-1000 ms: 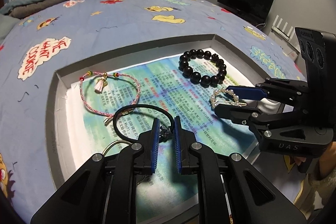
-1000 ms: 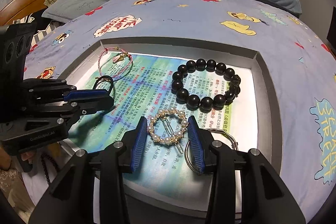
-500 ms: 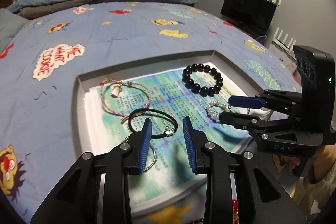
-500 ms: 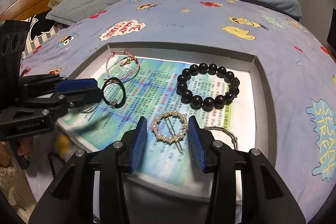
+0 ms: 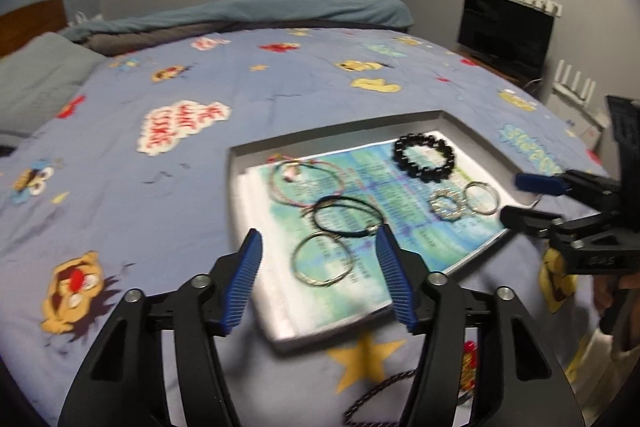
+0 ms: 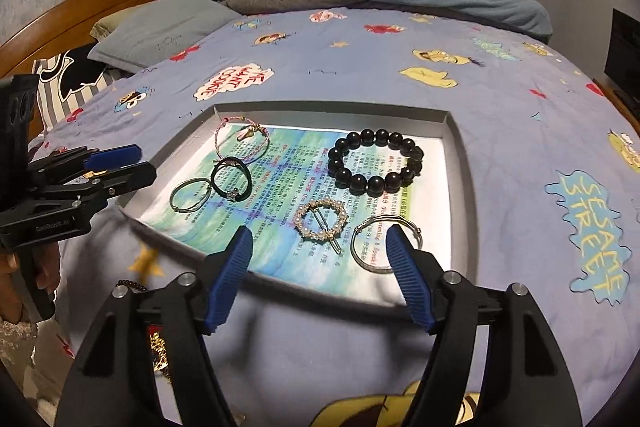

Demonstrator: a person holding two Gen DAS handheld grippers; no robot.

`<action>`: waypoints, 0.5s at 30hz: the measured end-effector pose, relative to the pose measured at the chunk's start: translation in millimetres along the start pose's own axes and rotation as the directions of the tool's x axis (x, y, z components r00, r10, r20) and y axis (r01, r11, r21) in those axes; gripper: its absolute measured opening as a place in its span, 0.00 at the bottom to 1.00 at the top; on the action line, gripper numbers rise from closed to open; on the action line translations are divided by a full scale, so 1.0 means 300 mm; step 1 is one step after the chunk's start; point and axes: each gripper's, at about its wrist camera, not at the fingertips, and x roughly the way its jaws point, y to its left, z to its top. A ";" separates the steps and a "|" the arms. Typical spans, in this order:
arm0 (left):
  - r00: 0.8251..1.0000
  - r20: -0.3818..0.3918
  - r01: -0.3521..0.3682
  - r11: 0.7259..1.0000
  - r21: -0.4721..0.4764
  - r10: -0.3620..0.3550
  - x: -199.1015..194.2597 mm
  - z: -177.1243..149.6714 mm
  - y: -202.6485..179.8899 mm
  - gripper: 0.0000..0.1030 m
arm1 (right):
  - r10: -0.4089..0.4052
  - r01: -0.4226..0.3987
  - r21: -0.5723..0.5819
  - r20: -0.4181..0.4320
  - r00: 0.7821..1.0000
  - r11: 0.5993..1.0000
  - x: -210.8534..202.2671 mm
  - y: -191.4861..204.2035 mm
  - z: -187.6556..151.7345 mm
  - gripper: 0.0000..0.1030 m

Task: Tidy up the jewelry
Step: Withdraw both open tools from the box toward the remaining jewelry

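Observation:
A shallow grey tray (image 6: 332,105) lined with printed paper lies on the bed. On the paper are a pink cord bracelet (image 6: 246,134), a black cord bracelet (image 6: 245,179), a thin metal bangle (image 6: 173,197), a black bead bracelet (image 6: 336,163), a pearl ring clip (image 6: 322,219) and a silver bangle (image 6: 360,251). My right gripper (image 6: 319,239) hovers over the tray's near edge, jaws opening, nothing between its pads. My left gripper (image 5: 319,239) hangs off the tray's left corner, jaws opening and empty. Ahead of it lie the thin bangle (image 5: 296,259) and black cord bracelet (image 5: 348,201).
The blue cartoon quilt (image 6: 520,155) surrounds the tray. A dark chain (image 6: 132,285) and a red-gold piece (image 5: 466,363) lie on the quilt in front of the tray. Pillows (image 6: 160,27) and a wooden headboard stand far left, a TV (image 5: 504,27) far right.
Both grippers have drawn back and up from the tray while their jaws widened. The left let go of the black cord bracelet and the right of the pearl clip; both pieces rest on the paper.

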 end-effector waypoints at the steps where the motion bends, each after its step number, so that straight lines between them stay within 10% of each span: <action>1: 1.000 0.002 -0.024 1.000 0.005 0.024 -0.009 -0.005 0.000 0.67 | -0.001 0.001 0.001 0.007 1.000 1.000 -0.012 0.003 -0.004 0.72; 15: 0.995 0.034 -0.088 0.995 -0.056 0.090 -0.113 -0.043 0.047 0.91 | -0.037 0.036 0.010 0.094 0.995 0.999 -0.142 0.028 -0.045 0.95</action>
